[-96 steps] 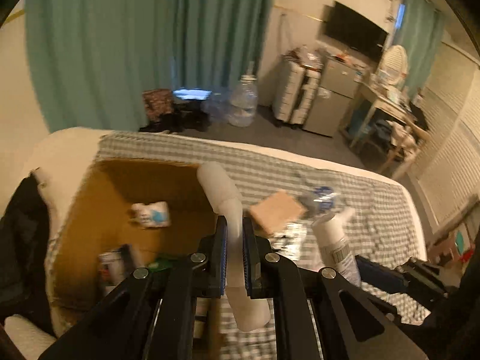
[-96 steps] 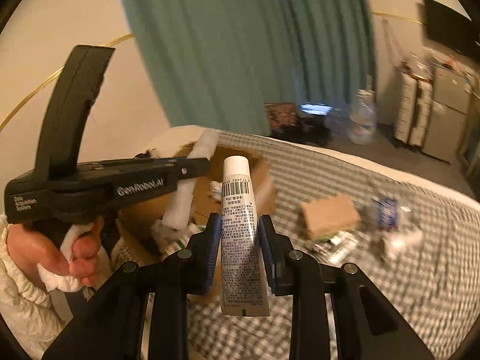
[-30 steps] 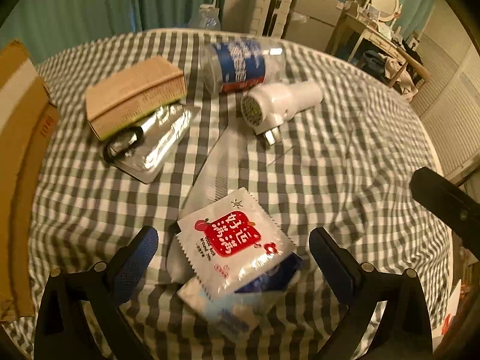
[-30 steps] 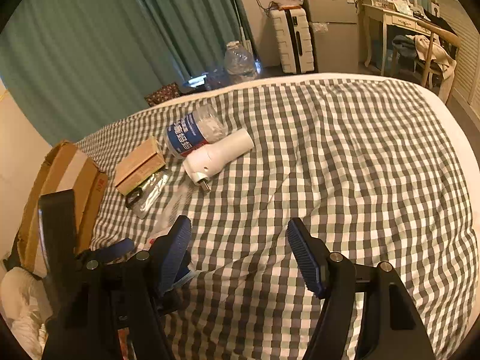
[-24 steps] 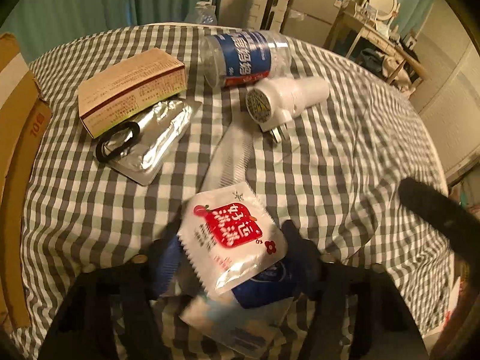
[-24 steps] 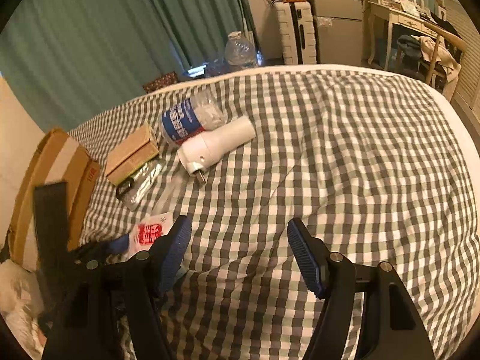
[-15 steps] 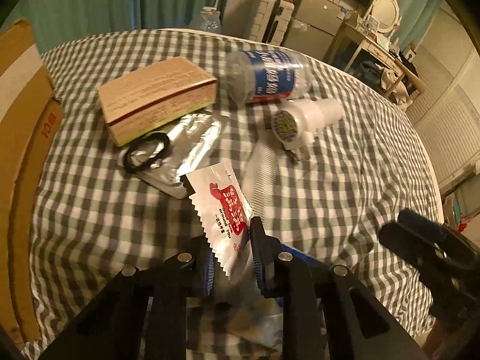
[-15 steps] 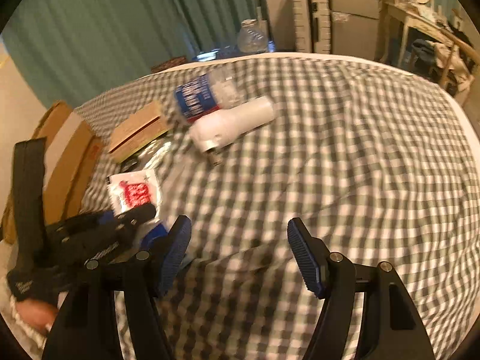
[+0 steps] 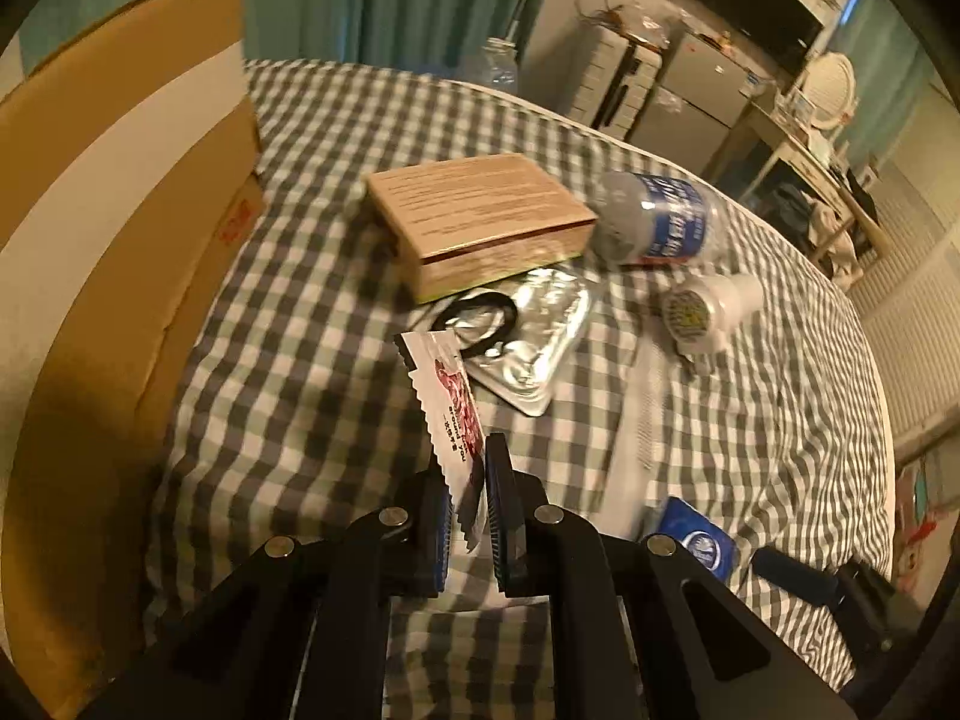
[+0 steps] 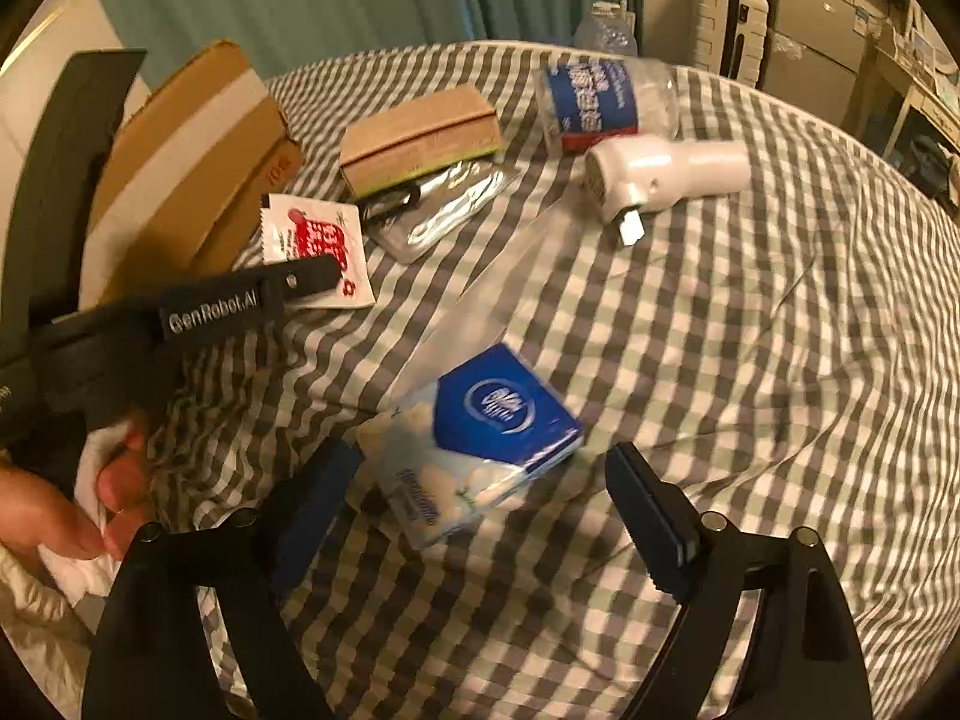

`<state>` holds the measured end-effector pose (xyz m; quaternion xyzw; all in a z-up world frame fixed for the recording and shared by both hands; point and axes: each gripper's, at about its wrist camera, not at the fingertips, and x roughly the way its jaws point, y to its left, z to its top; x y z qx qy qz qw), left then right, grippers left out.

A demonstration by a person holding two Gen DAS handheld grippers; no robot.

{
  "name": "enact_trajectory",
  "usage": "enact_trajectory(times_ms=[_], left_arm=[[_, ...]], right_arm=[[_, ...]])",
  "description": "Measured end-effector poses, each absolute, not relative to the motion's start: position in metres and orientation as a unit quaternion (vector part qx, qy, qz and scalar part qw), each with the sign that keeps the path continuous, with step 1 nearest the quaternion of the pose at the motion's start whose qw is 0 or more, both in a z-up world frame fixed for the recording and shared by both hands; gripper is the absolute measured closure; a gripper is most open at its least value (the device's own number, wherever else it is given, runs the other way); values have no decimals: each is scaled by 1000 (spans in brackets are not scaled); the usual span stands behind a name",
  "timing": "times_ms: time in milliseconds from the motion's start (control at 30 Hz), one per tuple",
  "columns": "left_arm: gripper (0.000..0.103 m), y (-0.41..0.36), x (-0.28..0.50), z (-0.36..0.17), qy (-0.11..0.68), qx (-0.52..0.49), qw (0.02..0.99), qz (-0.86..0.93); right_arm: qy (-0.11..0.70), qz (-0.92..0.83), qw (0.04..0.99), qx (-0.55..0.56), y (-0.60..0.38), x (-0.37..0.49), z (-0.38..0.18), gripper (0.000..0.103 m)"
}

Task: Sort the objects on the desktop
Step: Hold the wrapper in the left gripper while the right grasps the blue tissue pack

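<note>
Sachet [image 9: 454, 414], white with red print, pinched edge-on in left gripper [image 9: 468, 519], jaws closing on it, lifted above checked cloth [image 9: 312, 396] at lower centre of left view. Right gripper [image 10: 480, 501] at bottom of right view, jaws opening wide, blue tissue pack [image 10: 480, 438] lying between them, pads not touching. Cardboard box [image 9: 114, 228] at left edge. Brown carton [image 9: 480, 210], foil pack [image 9: 528, 330], water bottle [image 9: 654, 219], white device [image 9: 708, 306] lying in upper middle of cloth.
</note>
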<state>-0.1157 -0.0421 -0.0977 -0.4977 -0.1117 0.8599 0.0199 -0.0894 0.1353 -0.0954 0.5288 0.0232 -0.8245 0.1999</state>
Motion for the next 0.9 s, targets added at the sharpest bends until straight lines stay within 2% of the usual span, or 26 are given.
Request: enact_trajectory(times_ms=[233,500,900], left_arm=[[92,-48,-120,-104,-119,-505,15,855],[92,-41,-121,-107,-101,-503,20,858],[92,-40,-111,-89,-105,-477,37,872]], right_arm=[[21,-820,173,545,125,-100,-114,16],[-2,-827,179,533,135,-104,-107,32],[-14,-848,168,502,153,-91,-85,35]])
